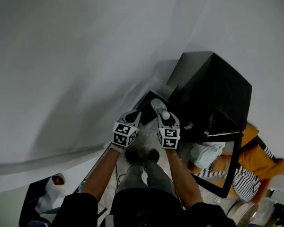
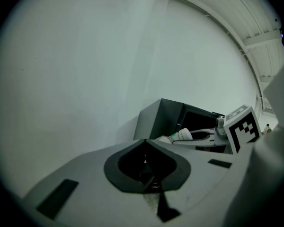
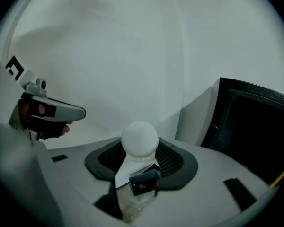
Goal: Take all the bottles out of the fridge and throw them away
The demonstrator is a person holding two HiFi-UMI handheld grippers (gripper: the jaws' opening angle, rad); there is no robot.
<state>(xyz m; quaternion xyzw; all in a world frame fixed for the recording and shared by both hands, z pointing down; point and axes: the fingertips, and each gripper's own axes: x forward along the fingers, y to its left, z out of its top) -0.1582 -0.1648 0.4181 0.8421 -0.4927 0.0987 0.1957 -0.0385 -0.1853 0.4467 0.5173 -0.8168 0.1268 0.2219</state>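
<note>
Since the left gripper [image 2: 145,144] shows its jaws drawn together with nothing between them, it is judged idle in this step and rides just beside its partner, level with it in the head view. To its right, the right gripper [image 1: 164,117] is clamped on a bottle [image 1: 156,105]: the pale cap points back toward the hand, and the clear body sticks out beyond the fingertips toward the wall. Further right stands the black fridge [image 1: 213,82] with its door [image 1: 233,167] hanging open. The bottle is outside the cabinet, near its left front corner and touching none of it. The step in hand is therefore read as the carry from fridge to disposal, with removal of this bottle done and the discard not yet made. The next move calls for bringing the bottle above a waste container while the grip holds, then parting the jaws. A dark container [image 1: 31,200] with a pale lining at the lower left of the head view may be the bin, but that cannot be confirmed. The fridge interior is too dark to show whether other bottles remain.
</note>
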